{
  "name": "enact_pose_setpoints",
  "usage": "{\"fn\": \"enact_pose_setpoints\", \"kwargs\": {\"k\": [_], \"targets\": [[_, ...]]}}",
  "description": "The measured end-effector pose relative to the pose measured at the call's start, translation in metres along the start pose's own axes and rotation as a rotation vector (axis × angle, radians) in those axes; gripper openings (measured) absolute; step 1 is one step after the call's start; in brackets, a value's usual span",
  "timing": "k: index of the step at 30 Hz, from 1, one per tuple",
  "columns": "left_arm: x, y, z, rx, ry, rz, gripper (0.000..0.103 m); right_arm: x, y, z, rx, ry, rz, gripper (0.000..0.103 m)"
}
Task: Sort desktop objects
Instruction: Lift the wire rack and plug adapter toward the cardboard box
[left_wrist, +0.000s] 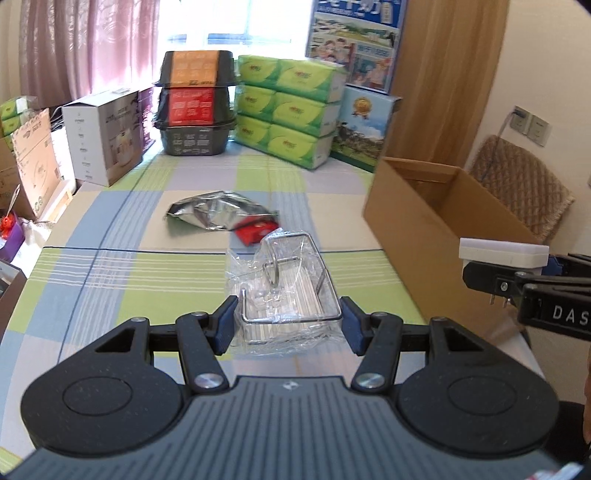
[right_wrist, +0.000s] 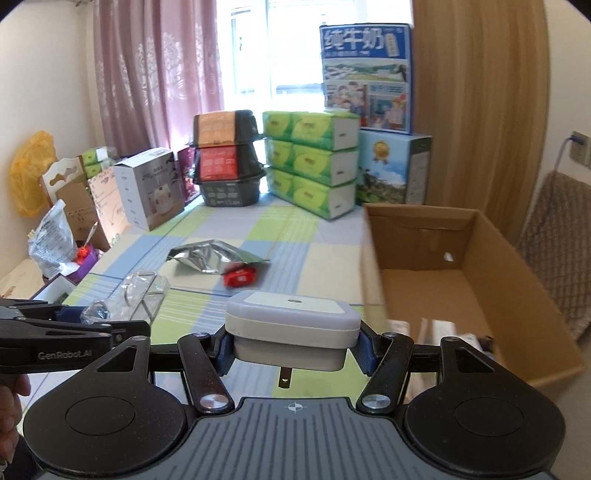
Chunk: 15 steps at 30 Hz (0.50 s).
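A: Your right gripper (right_wrist: 293, 345) is clamped on the white plug (right_wrist: 293, 328), fingers pressed to both its sides, prongs hanging below. It's up off the cloth, just left of the box (right_wrist: 480, 258).

B: And the left?

A: Your left gripper (left_wrist: 288, 323) has its pads against both sides of the wire rack (left_wrist: 291, 291), which is wrapped in clear film. I'd judge it gripped, not loose, though I can't tell if it's lifted or resting on the table (left_wrist: 110, 295).

B: What could go wrong?

A: The film is slick, so the rack may slide or twist between the pads if you swing fast. The plug is held only at its lower body; a knock on the box wall could tip it out. Both tools are close together near the right edge, so crossing paths could make them clash.

B: Anything else about?

A: The foil bag (left_wrist: 218, 214) and a red packet (left_wrist: 255, 230) lie further out on the cloth, untouched. Tissue packs (left_wrist: 291, 110) and stacked bowls (left_wrist: 195, 103) stand at the far end, well apart. The box's near wall stands between the plug and its floor, so you must clear it first
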<state>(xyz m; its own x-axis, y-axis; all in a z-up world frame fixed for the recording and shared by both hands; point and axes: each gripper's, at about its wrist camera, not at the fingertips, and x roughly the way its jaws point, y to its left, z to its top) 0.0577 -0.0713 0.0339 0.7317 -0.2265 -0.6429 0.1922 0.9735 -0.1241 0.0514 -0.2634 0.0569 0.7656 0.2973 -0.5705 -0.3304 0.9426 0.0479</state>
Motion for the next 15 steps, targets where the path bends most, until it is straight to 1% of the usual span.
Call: {"fn": "enact_pose_setpoints", "kwargs": {"k": [9,15], "targets": [[-0.022,-0.049,-0.007,0.025,-0.007,-0.053,0.053,-0.054,-0.052,-0.012,0.022,0.009,-0.094,0.058],[-0.026,-0.085,-0.006,0.065,-0.003,-0.106,0.053,-0.075,-0.084,-0.019,0.058,0.016,-0.154,0.058]]}}
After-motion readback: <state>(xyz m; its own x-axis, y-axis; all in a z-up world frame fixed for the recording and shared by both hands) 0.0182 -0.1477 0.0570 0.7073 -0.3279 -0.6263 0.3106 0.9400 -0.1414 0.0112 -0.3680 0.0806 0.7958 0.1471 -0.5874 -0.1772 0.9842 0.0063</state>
